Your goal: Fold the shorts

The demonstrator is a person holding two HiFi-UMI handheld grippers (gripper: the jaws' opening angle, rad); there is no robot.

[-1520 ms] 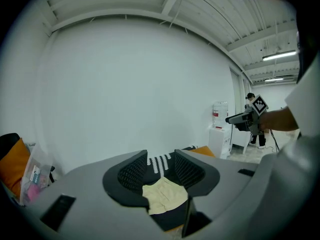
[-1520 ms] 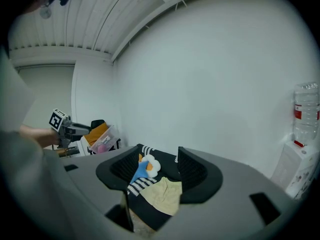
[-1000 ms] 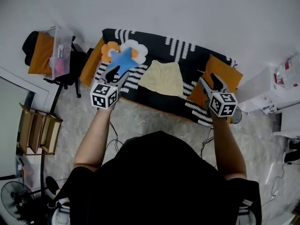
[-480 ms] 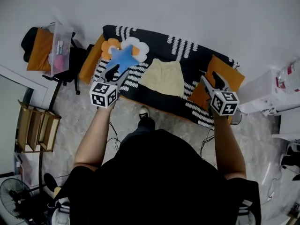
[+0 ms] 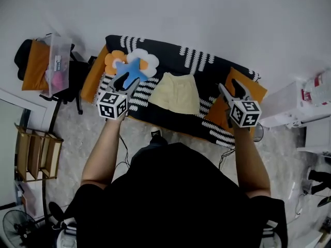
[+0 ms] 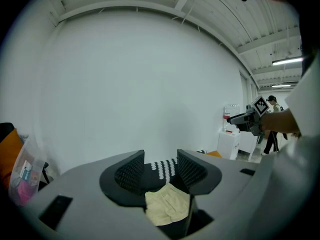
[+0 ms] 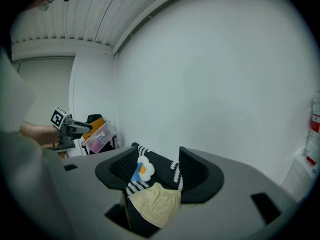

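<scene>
I have both grippers up by the front corners of the black patterned table (image 5: 170,60). The wall is close behind it at 12 o'clock and there is open floor at 6. The pale yellow shorts (image 5: 176,93) lie flat mid-table, at 3 o'clock from the left gripper (image 5: 126,81) and 9 o'clock from the right gripper (image 5: 231,89). Both pairs of jaws stand wide apart, holding nothing.

Table (image 5: 176,61) w/ black-white cover, upper ctr, is carrying yellow shorts (image 5: 176,93) mid, flower cushion (image 5: 145,60) + blue star (image 5: 132,70) upper left.
</scene>
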